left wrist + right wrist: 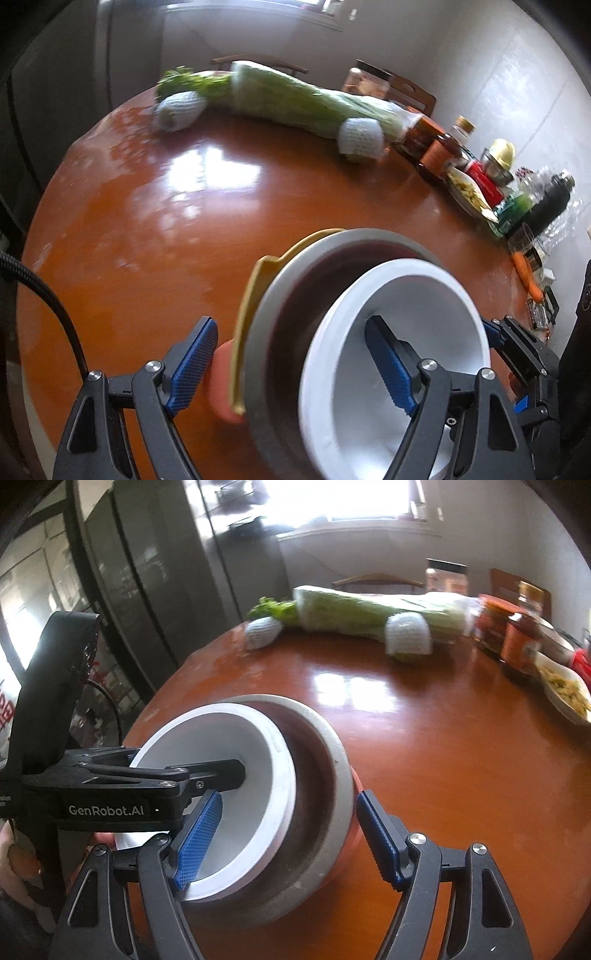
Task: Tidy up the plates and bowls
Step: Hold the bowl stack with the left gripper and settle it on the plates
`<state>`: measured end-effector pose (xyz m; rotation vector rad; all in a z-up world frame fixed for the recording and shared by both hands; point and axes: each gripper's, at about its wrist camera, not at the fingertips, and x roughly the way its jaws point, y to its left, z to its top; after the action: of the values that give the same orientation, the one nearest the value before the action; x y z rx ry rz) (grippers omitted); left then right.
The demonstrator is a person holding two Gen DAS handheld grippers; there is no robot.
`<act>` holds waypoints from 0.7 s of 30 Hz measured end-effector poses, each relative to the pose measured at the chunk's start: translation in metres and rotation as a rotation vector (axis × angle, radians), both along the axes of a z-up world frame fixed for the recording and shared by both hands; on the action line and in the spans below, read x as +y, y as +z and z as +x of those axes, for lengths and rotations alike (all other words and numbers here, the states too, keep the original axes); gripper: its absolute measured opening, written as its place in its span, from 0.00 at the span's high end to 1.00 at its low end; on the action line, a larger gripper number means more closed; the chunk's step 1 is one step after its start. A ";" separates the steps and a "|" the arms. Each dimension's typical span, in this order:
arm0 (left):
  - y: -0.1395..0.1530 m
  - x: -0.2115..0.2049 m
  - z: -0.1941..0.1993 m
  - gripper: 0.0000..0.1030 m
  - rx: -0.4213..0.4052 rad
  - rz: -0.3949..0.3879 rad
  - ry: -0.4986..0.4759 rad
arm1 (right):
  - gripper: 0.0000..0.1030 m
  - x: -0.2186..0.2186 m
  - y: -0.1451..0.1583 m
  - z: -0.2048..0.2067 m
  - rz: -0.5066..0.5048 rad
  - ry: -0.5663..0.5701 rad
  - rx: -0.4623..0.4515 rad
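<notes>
Left wrist: both grippers (295, 373) angled down, straddling bowl stack (280, 332).

Glossy wooden table (147, 221), matt bowl (417, 302)

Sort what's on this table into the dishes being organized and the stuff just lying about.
Job:
- white bowl
- grey bowl holding it
- yellow plate
- pinkish dish beneath

Lying about:
- wrapped celery
- jars and bottles
- carrot
- food plate

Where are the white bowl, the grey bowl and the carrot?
white bowl (347, 373), left wrist view, on its inner wall.
grey bowl (325, 738), right wrist view, on its rim.
carrot (526, 275), left wrist view, on its middle.
</notes>
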<state>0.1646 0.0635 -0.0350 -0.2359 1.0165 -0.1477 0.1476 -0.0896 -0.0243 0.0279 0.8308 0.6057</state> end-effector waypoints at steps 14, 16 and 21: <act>0.003 -0.080 0.021 0.25 -0.005 0.026 -0.084 | 0.26 -0.084 -0.008 0.006 0.028 -0.111 -0.004; 0.003 -0.088 0.024 0.25 -0.006 0.027 -0.091 | 0.26 -0.091 -0.009 0.007 0.029 -0.122 -0.005; 0.003 -0.101 0.028 0.25 -0.008 0.031 -0.105 | 0.26 -0.107 -0.011 0.009 0.037 -0.143 -0.005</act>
<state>0.1929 -0.0378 -0.0320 -0.1532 1.0233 -0.2279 0.1570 -0.1962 -0.0350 0.1181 0.8051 0.4857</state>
